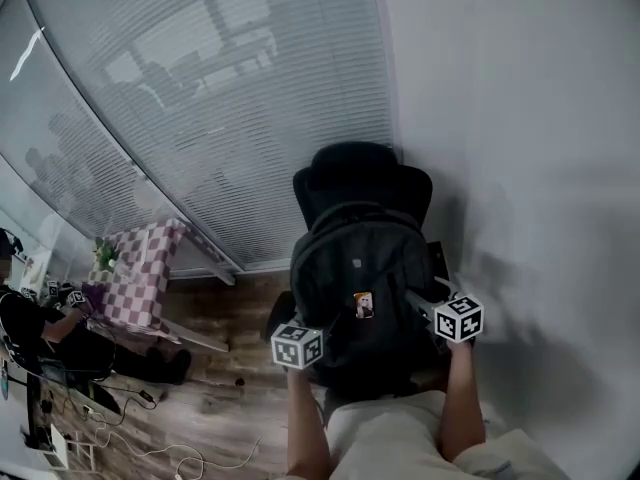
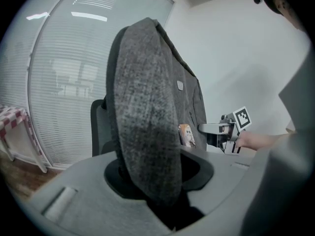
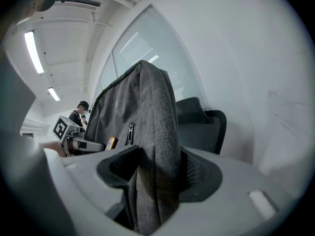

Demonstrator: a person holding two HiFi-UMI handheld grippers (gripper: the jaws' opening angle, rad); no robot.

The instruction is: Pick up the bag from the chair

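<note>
A dark grey backpack stands upright in front of a black office chair, covering its seat. A small orange tag hangs on the bag's front. My left gripper is at the bag's left side and my right gripper at its right side. In the left gripper view grey bag fabric runs down between the jaws, and the left gripper is shut on it. The right gripper is likewise shut on a fold of the backpack. Whether the bag still touches the seat is hidden.
A white wall rises close on the right. Behind the chair is a glass wall with blinds. A table with a checkered cloth stands on the left, a seated person beyond it, and cables lie on the wooden floor.
</note>
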